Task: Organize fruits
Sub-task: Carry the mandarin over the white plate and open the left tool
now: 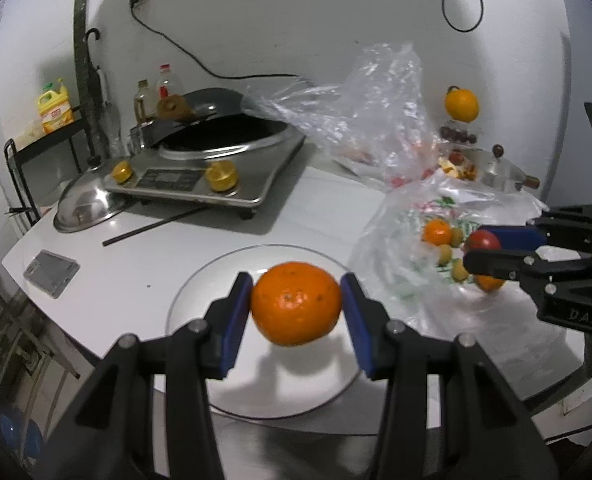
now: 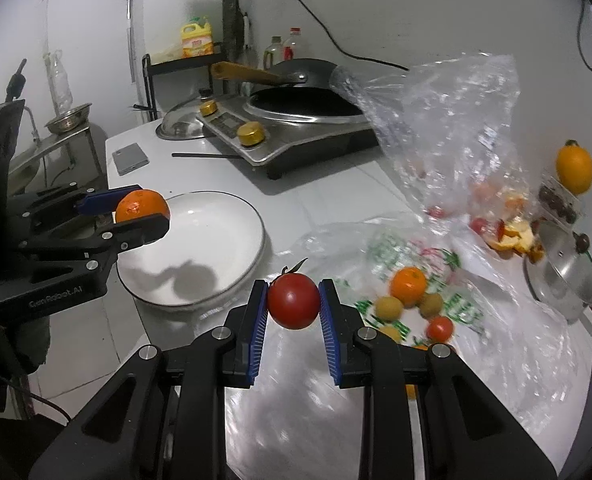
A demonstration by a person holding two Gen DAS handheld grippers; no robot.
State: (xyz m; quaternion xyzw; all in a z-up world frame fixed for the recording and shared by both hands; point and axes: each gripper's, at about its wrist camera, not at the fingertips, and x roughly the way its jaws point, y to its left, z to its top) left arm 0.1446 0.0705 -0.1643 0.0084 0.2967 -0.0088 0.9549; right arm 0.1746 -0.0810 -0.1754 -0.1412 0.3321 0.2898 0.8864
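We read "GenRobot.AI" on the left gripper (image 2: 144,216) body and "DAS" on the right gripper (image 1: 484,250). Our left tongs clamp an orange (image 1: 296,303), held above the white plate (image 2: 232,248), over its left rim in the right wrist view. Our right tongs pinch a red tomato (image 2: 293,301), stem tilted up and away, just right of the plate, over the plastic bag (image 2: 496,340). The plate's bowl lies bare. The fruits are round, with no long axis.

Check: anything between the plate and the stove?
Only a dark thin stick lies on bare counter between the white plate and the induction stove; right wrist view.
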